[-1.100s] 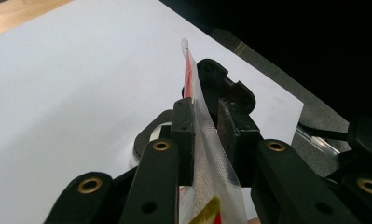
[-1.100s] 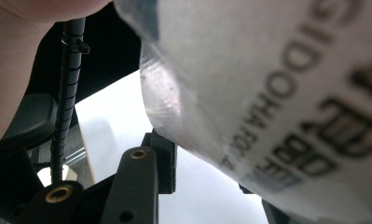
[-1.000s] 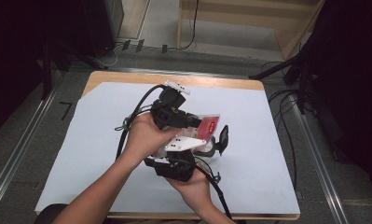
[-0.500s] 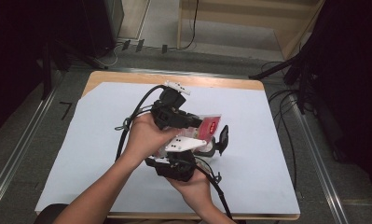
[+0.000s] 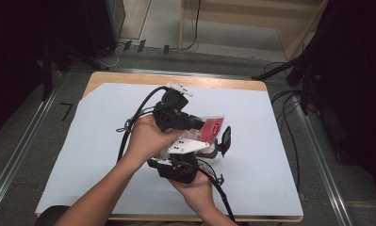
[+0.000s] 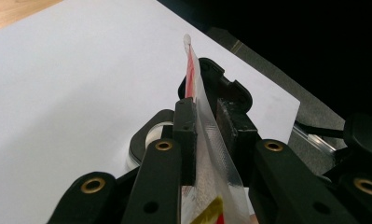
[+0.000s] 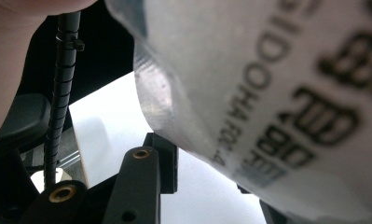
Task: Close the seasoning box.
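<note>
Nearest the person, the right gripper (image 7: 211, 182) sits low over the surface (image 5: 72, 160), tipped up toward the bag (image 7: 277, 102). Its jaws have just been closing, and the bag hangs between them. The one finger (image 7: 161, 157) in plain sight appears to stand a little off the plastic and the other is behind the bag, so I cannot tell whether it has a grip yet.

Just beyond, the left gripper (image 6: 204, 116) is narrow, its fingers pinched on the bag's flat sealed edge and holding it upright on its side.

The step in hand looks like taking a second hold. One hand has the bag steady and the other is settling onto it, probably to pull or tear it open. The next move calls for the right fingers to bite firmly on the plastic near the seal, without dragging it out of the left grip. After that comes a controlled pull with the hands going apart. Thin film may slip or crumple if it is grabbed too far from the edge.

The bag is a small clear pouch, slightly frosted, with a welded strip, black print and a red-and-white label. It is held up off the surface between the two grippers, at the middle of the white-covered top.
</note>
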